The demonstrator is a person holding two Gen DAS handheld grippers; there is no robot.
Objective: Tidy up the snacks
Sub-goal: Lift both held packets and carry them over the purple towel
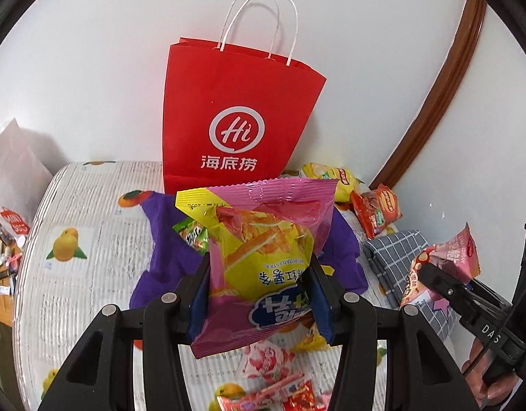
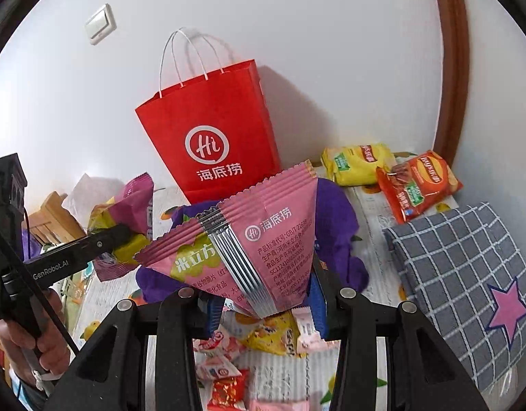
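My left gripper (image 1: 259,294) is shut on a pink and yellow potato-stick bag (image 1: 263,239), held above the table; this bag also shows in the right wrist view (image 2: 126,226). My right gripper (image 2: 263,294) is shut on a pink triangular rice-snack packet (image 2: 249,236), which also shows in the left wrist view (image 1: 441,267). A red paper bag with white handles (image 1: 235,116) (image 2: 215,133) stands upright against the wall behind both. A purple cloth bag (image 1: 160,260) (image 2: 335,226) lies in front of it.
A yellow chip bag (image 2: 359,162) and an orange chip bag (image 2: 417,185) lie at the back right. A grey checked cushion (image 2: 468,274) lies on the right. Several small snack packets (image 2: 235,356) lie under the grippers on the fruit-print tablecloth (image 1: 74,239).
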